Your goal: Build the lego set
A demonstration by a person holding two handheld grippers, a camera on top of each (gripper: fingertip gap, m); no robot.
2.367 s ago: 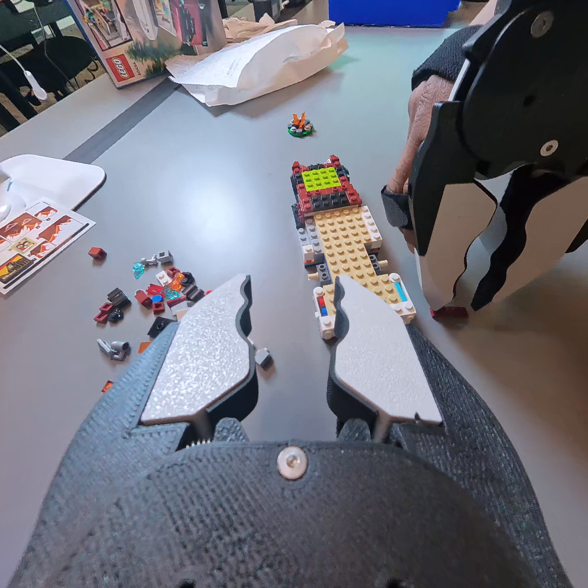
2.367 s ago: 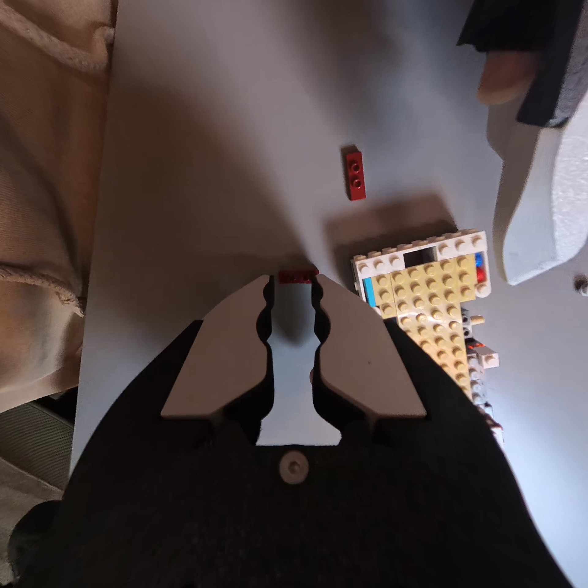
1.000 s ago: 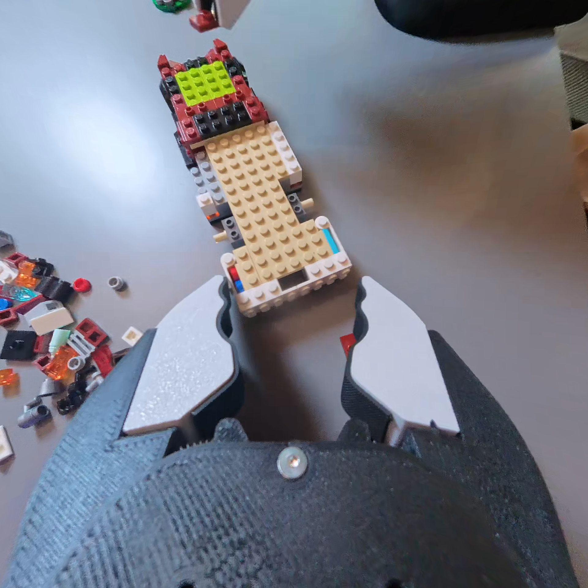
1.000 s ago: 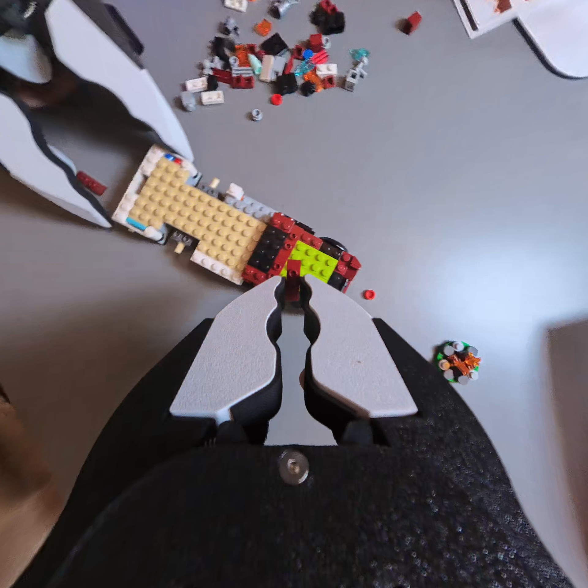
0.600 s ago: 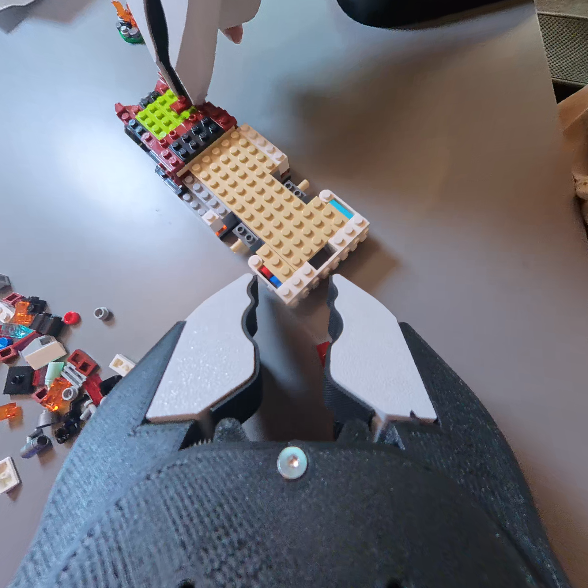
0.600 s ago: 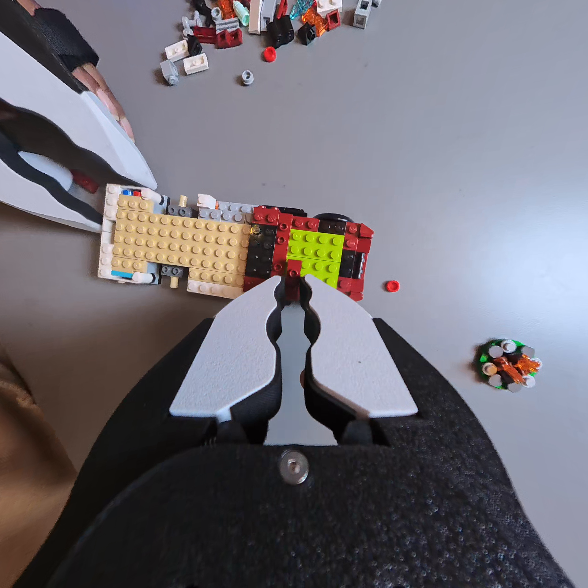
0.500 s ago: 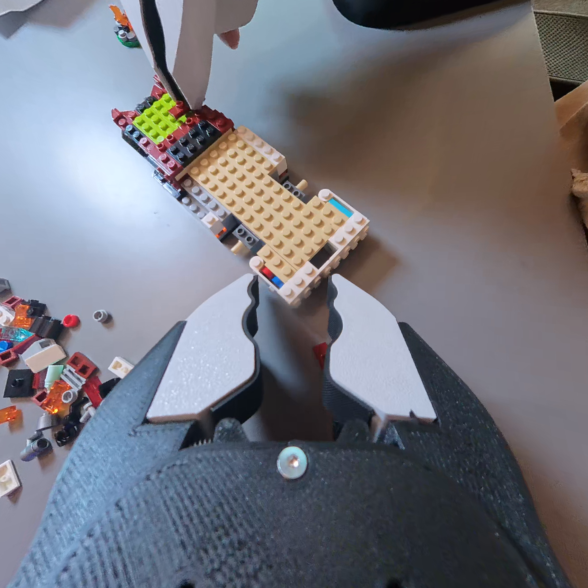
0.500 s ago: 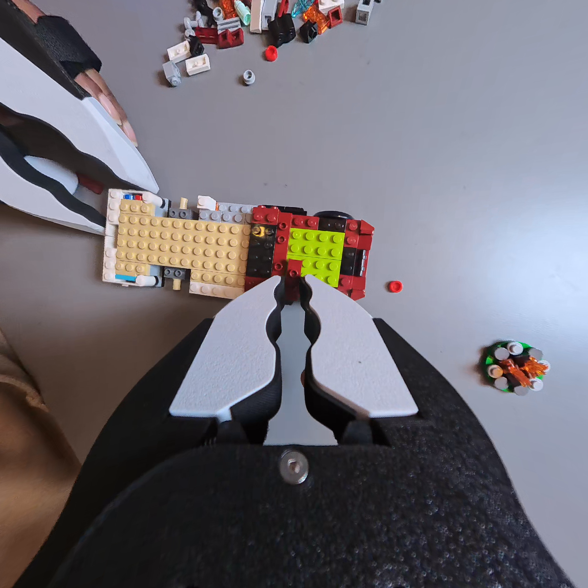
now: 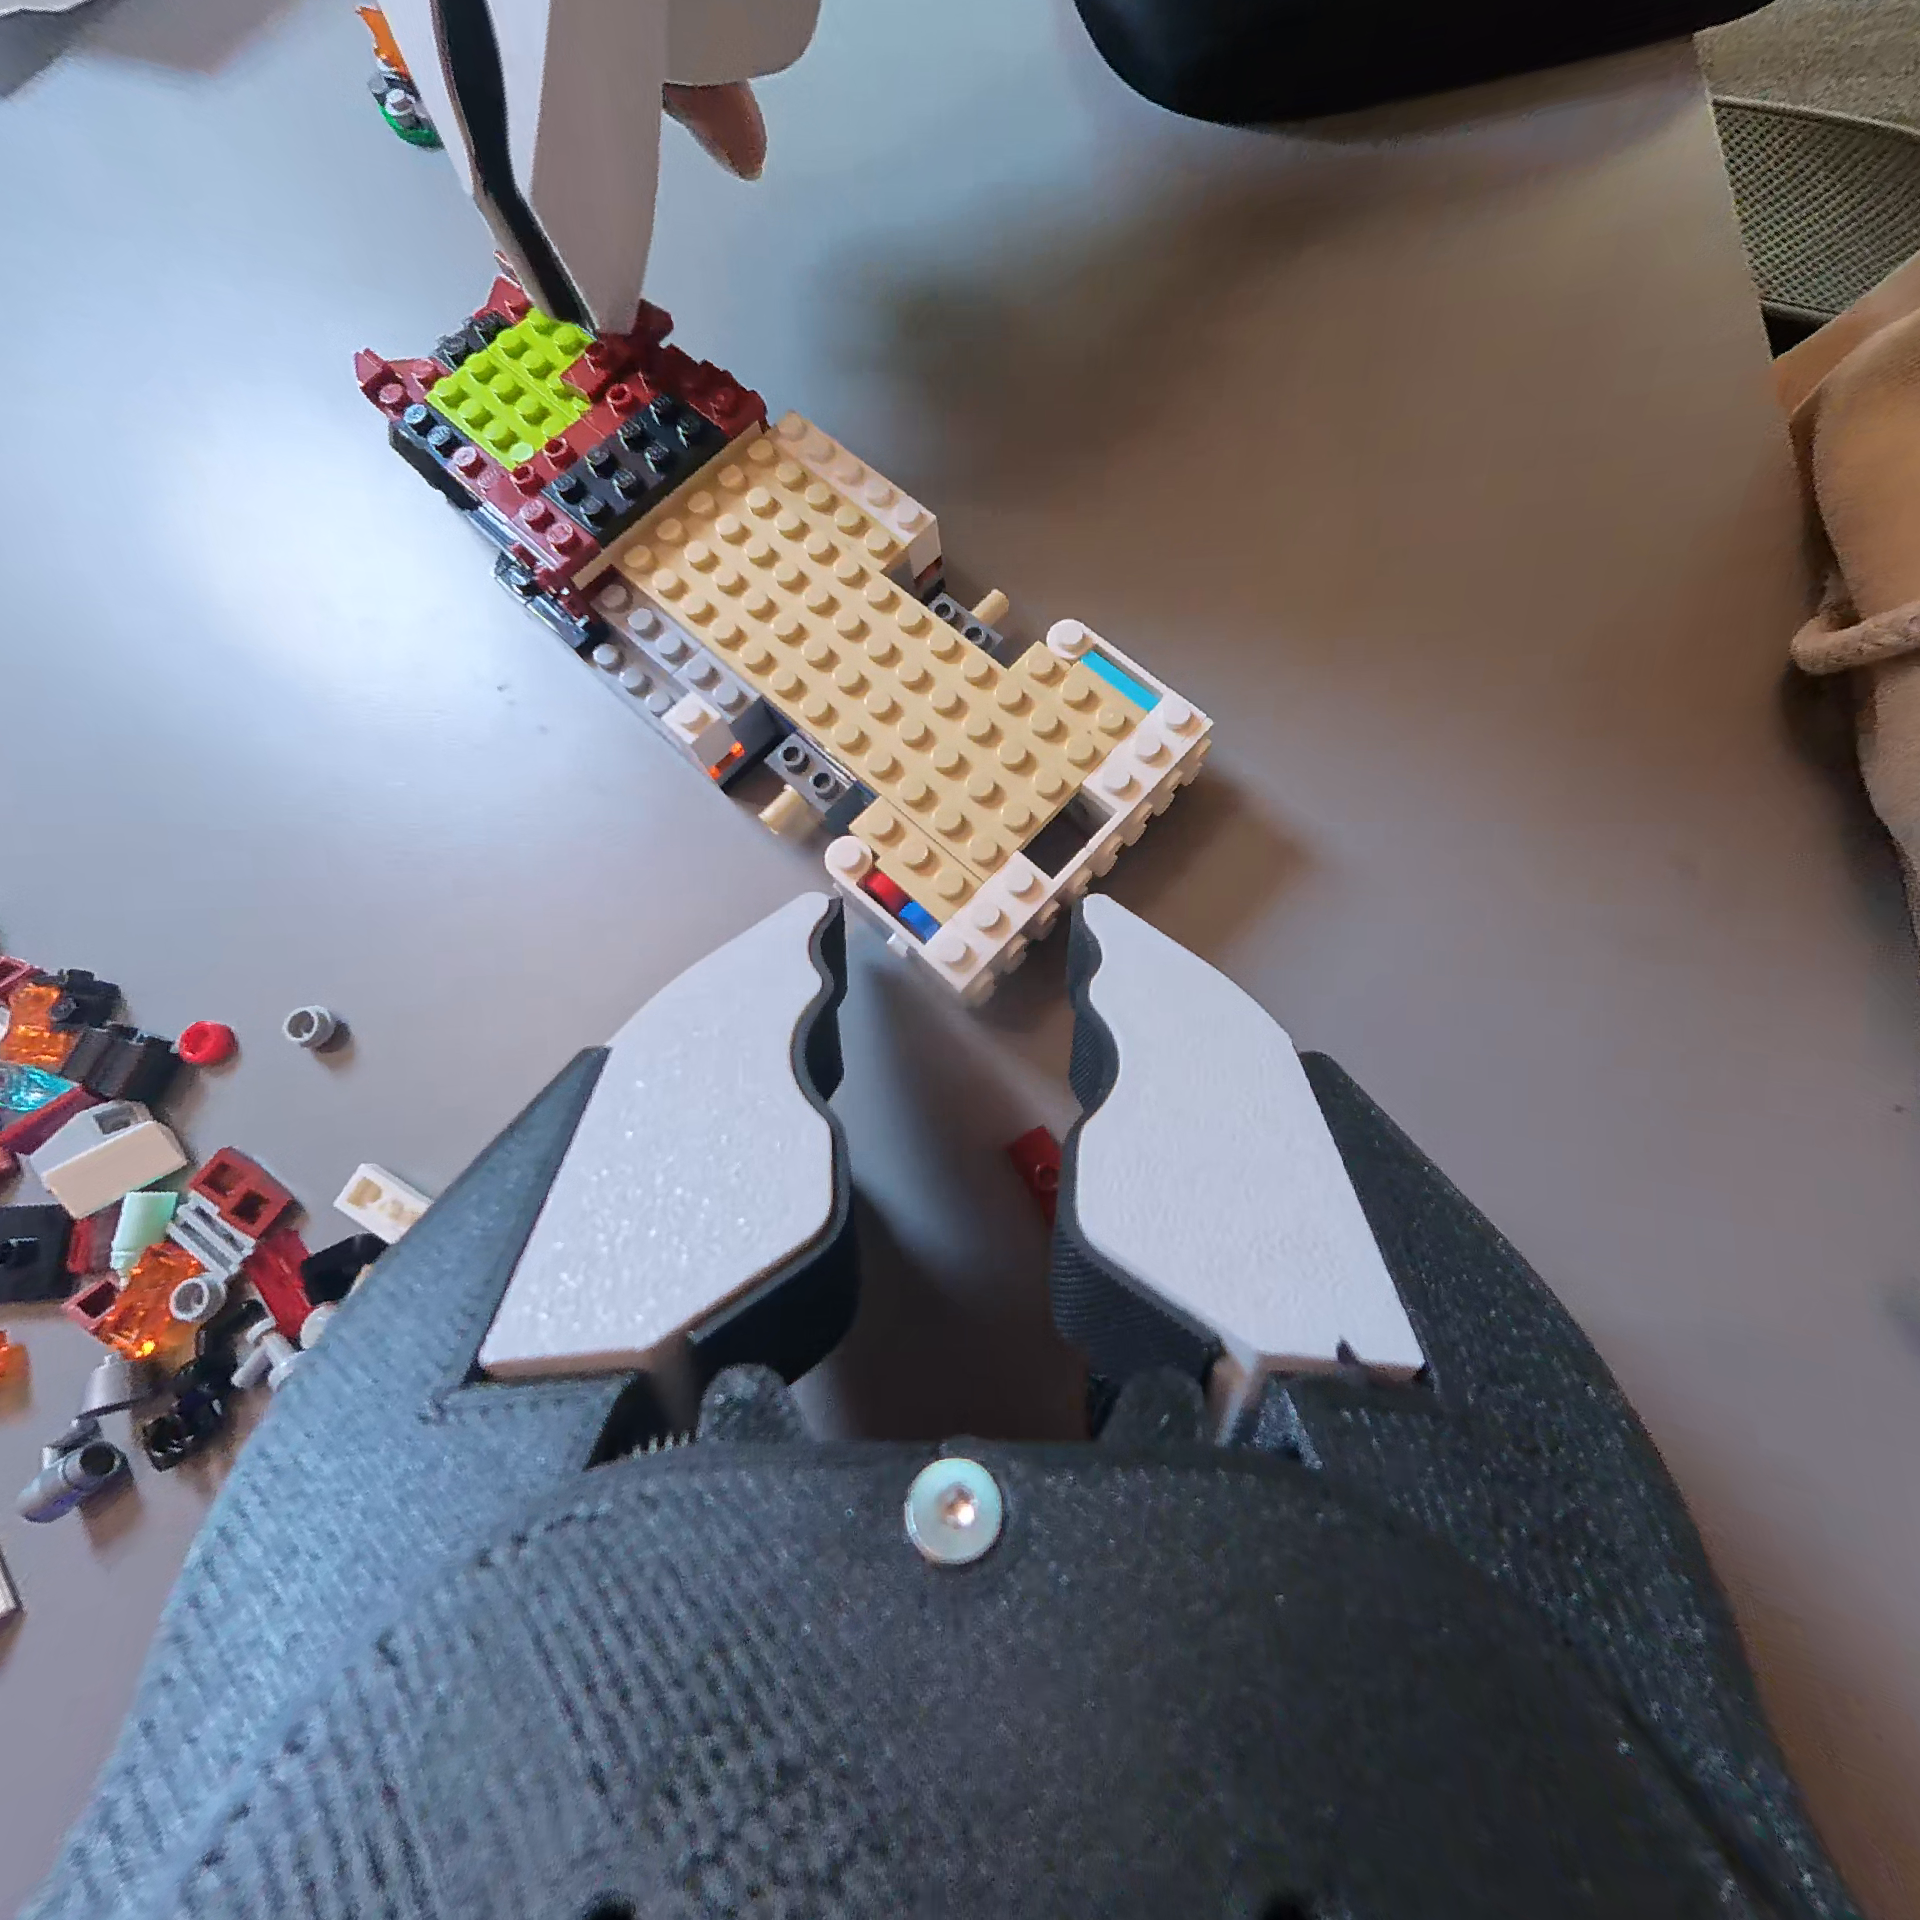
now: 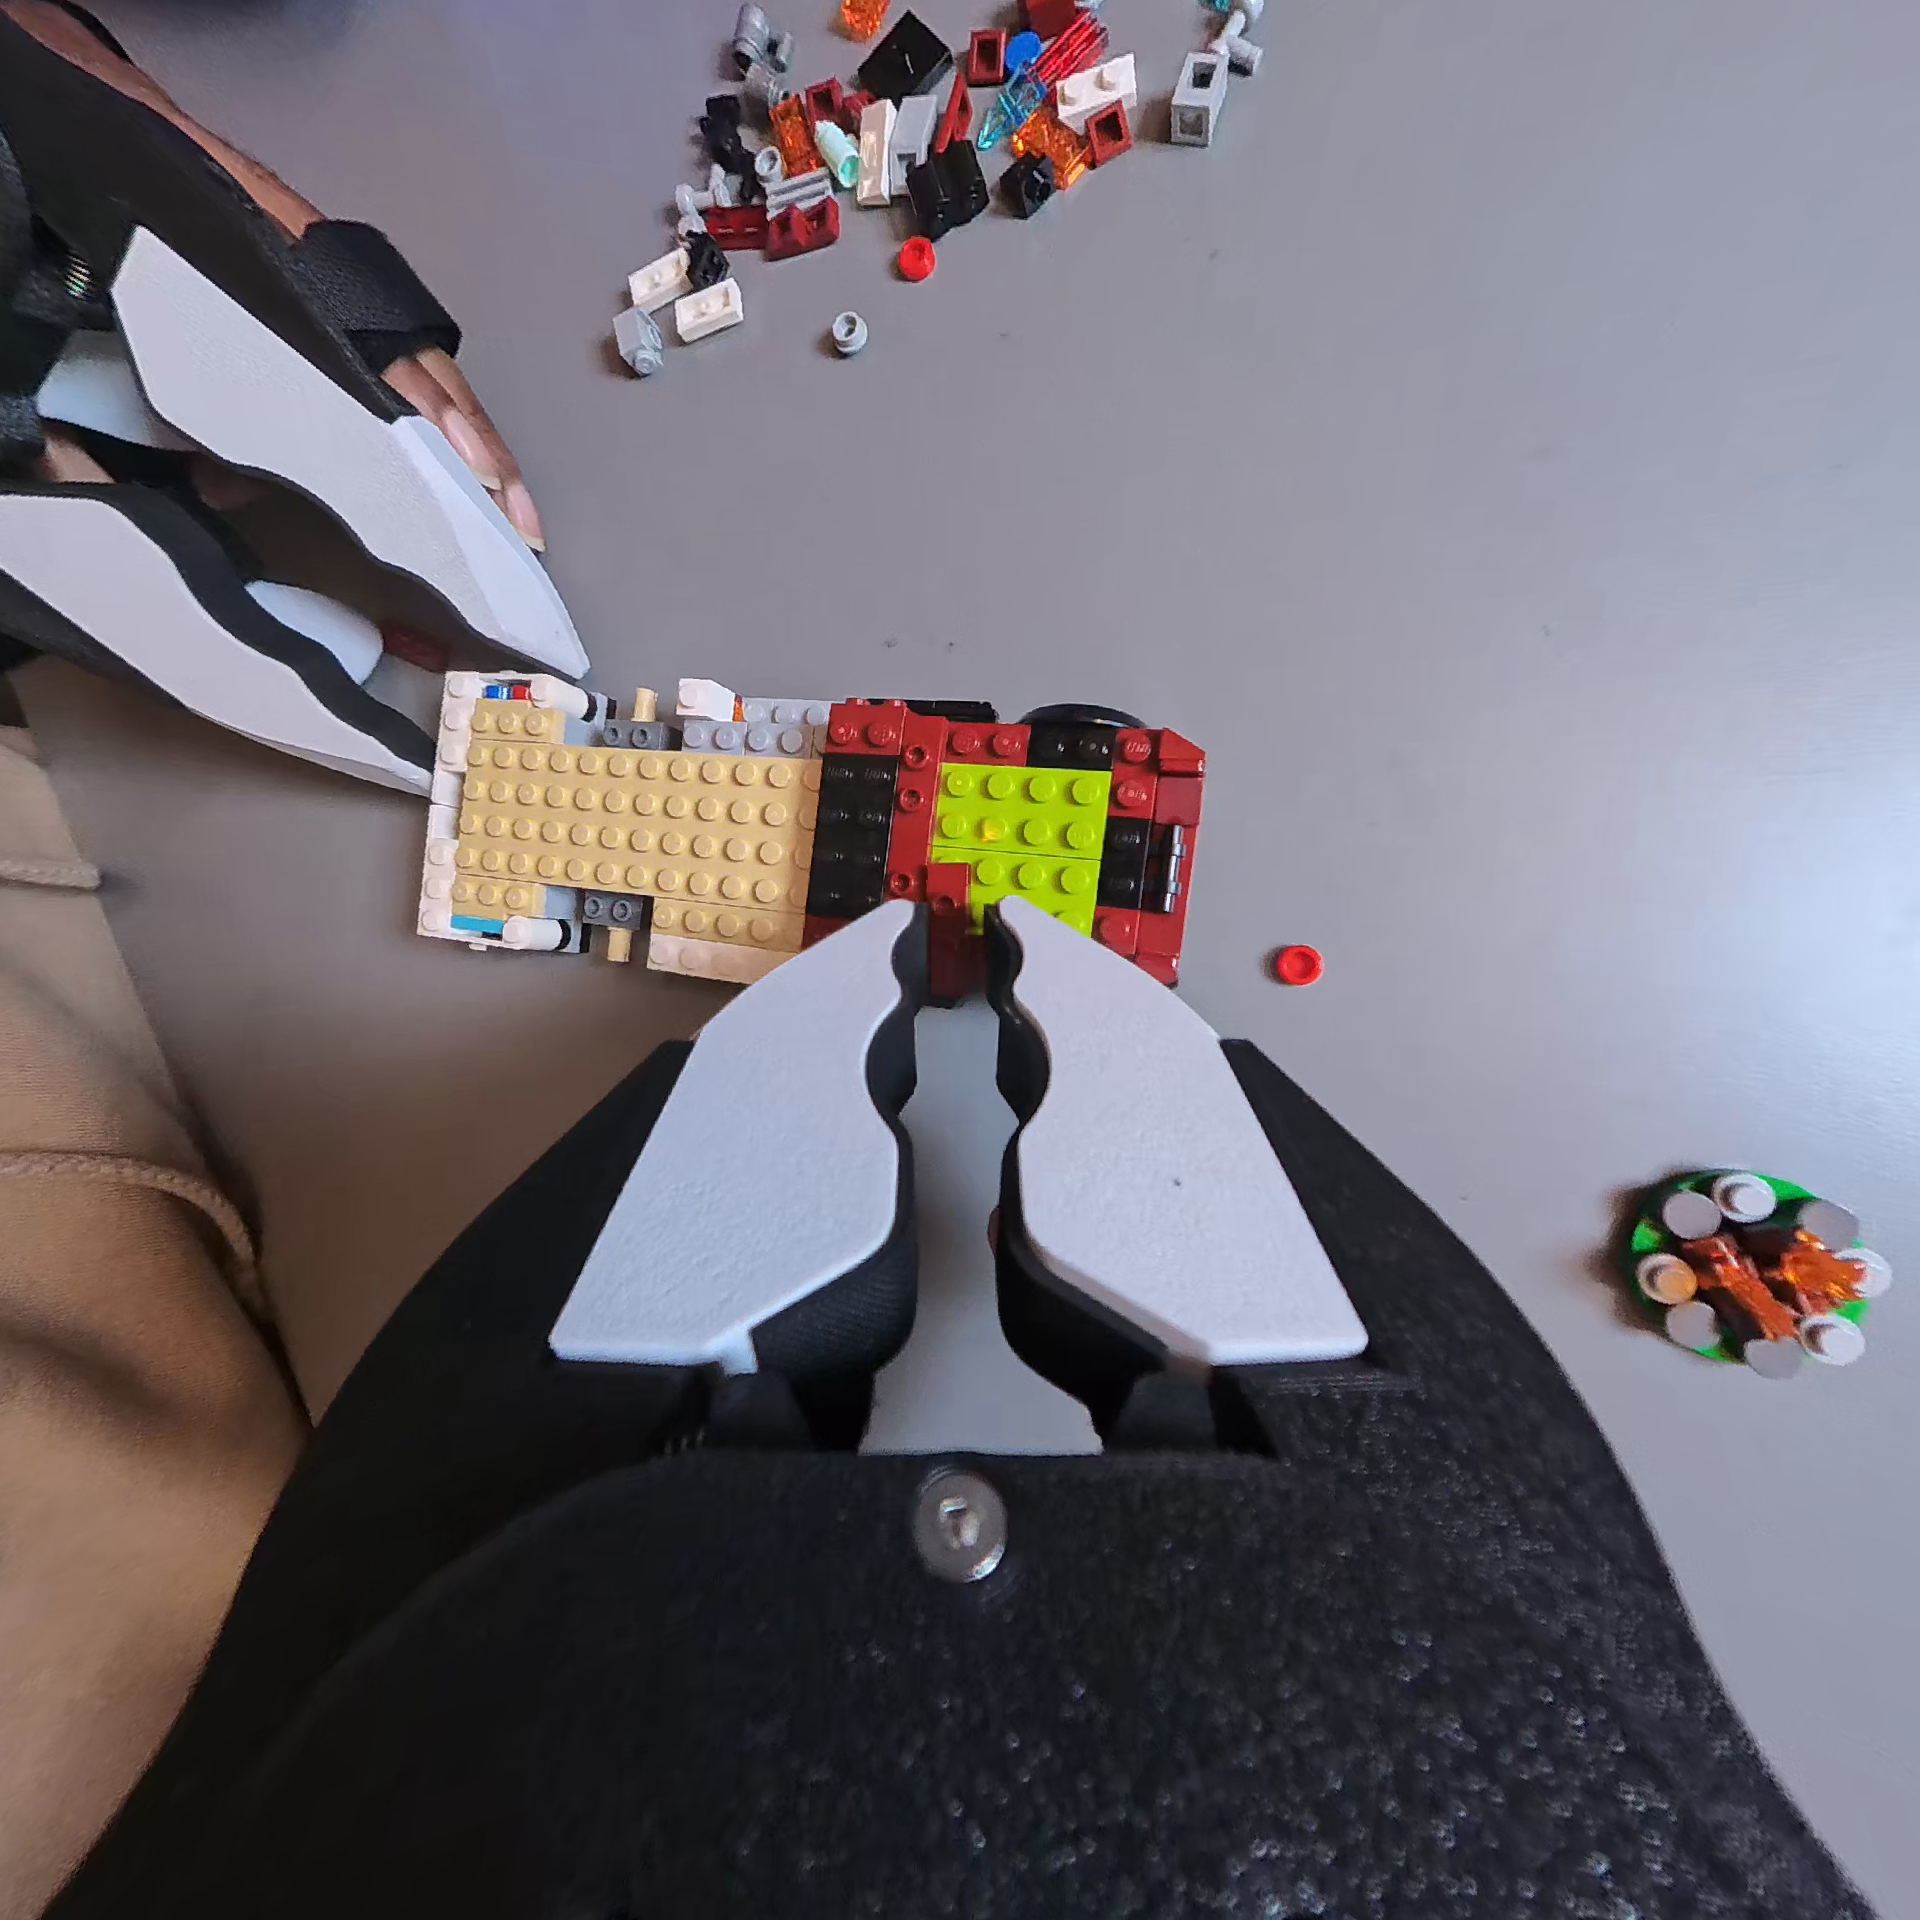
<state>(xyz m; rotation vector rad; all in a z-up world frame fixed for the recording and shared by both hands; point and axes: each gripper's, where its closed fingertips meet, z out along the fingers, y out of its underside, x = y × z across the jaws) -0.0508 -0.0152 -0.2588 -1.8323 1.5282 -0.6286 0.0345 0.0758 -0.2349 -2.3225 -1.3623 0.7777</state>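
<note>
Two grippers are at work on one long brick model (image 10: pixel 727 831), which lies flat on the grey table (image 10: pixel 1455 520).

My right gripper (image 10: pixel 951 914) is almost closed. Its pads press from both sides on a small dark red brick (image 10: pixel 948 904), and this brick sits on the lime green plate (image 10: pixel 1029 821) at the dark red end of the model, on the side nearest to me.

My left gripper (image 9: pixel 956 914) is about half open. Its fingertips stand on both sides of the white corner (image 9: pixel 987 935) at the tan end of the model. I cannot tell if the pads really press on it. A second small dark red brick (image 9: pixel 1034 1153) lies on the table under this gripper, beside its right finger (image 9: pixel 1195 1143).

In the right wrist view the long axis of the model runs left to right: the tan and white end points left, toward the table edge where I sit, and the dark red end points right. A heap of loose bricks (image 10: pixel 914 135) lies far from it, and a green round piece with orange flames (image 10: pixel 1756 1268) stands apart on the right. A small red round stud (image 10: pixel 1297 963) lies just beyond the red end.
</note>
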